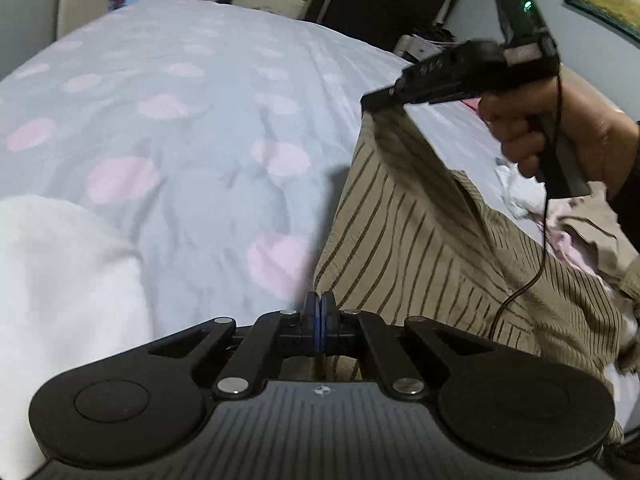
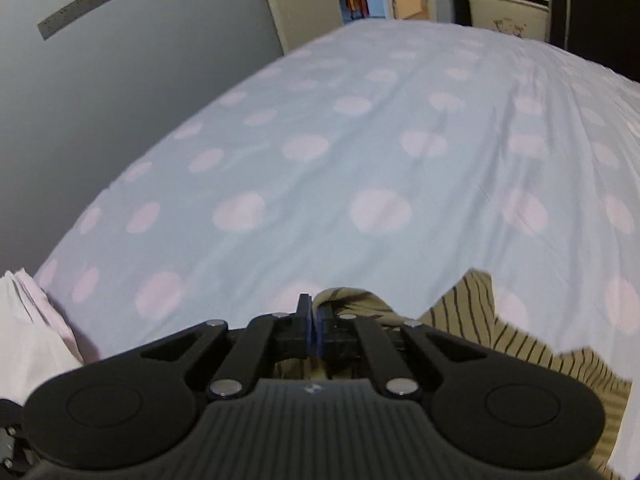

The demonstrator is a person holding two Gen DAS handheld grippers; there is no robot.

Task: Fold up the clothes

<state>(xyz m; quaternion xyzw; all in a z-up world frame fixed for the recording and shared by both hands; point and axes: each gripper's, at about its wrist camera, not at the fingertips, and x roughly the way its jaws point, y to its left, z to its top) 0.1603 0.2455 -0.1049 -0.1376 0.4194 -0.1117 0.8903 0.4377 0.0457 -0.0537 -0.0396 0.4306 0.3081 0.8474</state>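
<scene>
The striped shirt (image 1: 420, 248) hangs over the bed (image 1: 180, 120), thin, limp, light; I judge edges and corners the best holds. My right tool (image 1: 378, 100) pinches its raised edge, my left tool (image 1: 320, 320) clamps another.

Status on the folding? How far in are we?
Early. Done: a folded white stack lies at the left of the bed. In hand: both the left hand-held gripper and right hand-held gripper are shut on the striped garment, lifted, with no finished fold visible. Left: a crumpled pile beyond it.
</scene>
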